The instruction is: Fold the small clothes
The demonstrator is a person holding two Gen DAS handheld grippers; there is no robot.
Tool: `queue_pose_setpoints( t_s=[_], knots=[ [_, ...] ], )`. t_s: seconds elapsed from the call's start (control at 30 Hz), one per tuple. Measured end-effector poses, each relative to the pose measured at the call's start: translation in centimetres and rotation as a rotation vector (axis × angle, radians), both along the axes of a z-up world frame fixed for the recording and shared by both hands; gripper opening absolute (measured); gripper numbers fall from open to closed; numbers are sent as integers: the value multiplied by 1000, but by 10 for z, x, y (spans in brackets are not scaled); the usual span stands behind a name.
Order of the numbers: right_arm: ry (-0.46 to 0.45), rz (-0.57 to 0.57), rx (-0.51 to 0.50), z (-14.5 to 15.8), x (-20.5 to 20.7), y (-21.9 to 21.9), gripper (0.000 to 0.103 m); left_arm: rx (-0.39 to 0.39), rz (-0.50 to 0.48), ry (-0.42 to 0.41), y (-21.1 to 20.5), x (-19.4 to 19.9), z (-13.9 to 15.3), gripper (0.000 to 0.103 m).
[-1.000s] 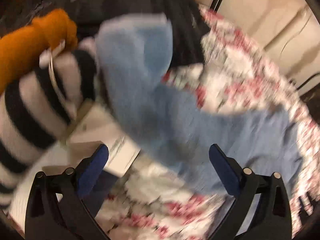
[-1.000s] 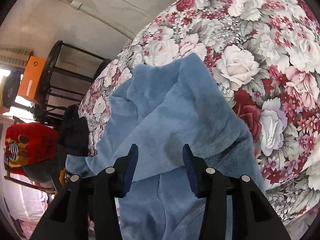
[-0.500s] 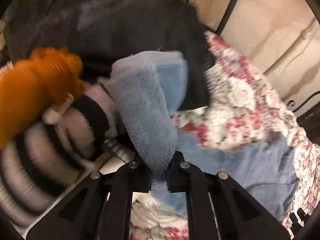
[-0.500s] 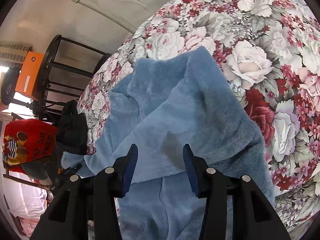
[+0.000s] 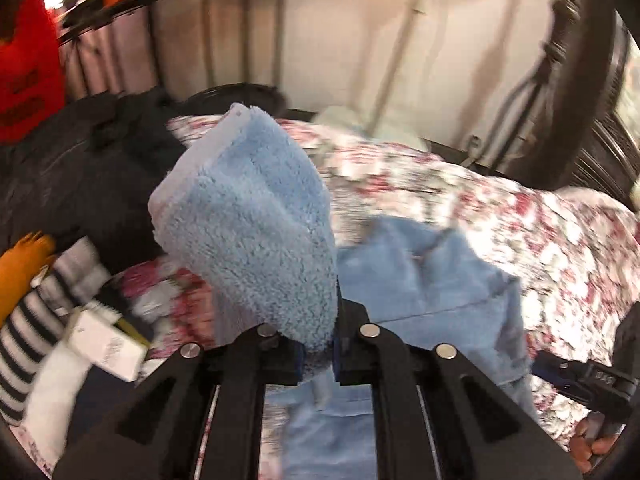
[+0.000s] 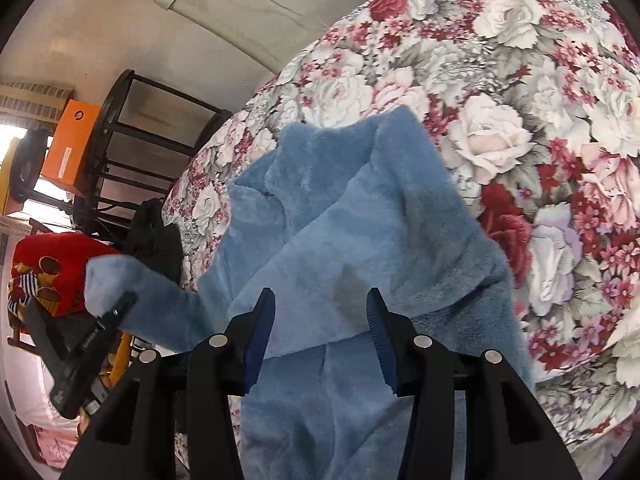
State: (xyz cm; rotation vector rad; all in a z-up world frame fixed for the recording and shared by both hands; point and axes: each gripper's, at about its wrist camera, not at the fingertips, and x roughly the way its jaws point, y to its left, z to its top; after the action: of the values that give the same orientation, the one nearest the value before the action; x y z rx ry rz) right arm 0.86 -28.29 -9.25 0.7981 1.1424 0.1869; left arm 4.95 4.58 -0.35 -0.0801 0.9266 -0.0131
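Note:
A fluffy blue garment [image 6: 360, 240] lies crumpled on the floral bedspread [image 6: 540, 100]. My left gripper [image 5: 318, 354] is shut on one end of it, a sleeve or leg [image 5: 256, 224], and holds it lifted above the bed; the rest of the garment [image 5: 424, 276] trails down to the right. In the right wrist view the left gripper [image 6: 92, 344] shows at the left with the lifted blue end [image 6: 136, 284]. My right gripper [image 6: 320, 336] is open, hovering just above the garment's middle, holding nothing.
Dark clothes [image 5: 72, 184], a black-and-white striped garment [image 5: 28, 336], an orange item [image 5: 20, 268] and a white box [image 5: 106, 346] lie at the left of the bed. A black metal bed frame [image 6: 132, 152], a red cushion [image 6: 44, 272] and the wall stand behind.
My left gripper closed on the blue garment's end and lifted it up off the bed, pulling it away from the clothes pile. The right gripper stayed open over the garment, nearly still.

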Motion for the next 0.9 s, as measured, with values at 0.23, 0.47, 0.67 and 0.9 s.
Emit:
queue_pose_setpoints(
  t_s=[0.23, 0.47, 0.67, 0.9],
  knots=[
    [15, -56, 15, -7, -5, -31, 48, 18, -161, 25, -84, 13, -23, 8],
    [53, -124, 85, -27, -3, -48, 49, 160, -318, 217, -156, 1, -113, 43],
    [60, -134, 179, -34, 9, -34, 49, 113, -294, 141, -129, -8, -81, 83],
    [42, -94, 99, -40, 37, 6, 50, 108, -126, 139, -54, 10, -65, 91]
  ],
)
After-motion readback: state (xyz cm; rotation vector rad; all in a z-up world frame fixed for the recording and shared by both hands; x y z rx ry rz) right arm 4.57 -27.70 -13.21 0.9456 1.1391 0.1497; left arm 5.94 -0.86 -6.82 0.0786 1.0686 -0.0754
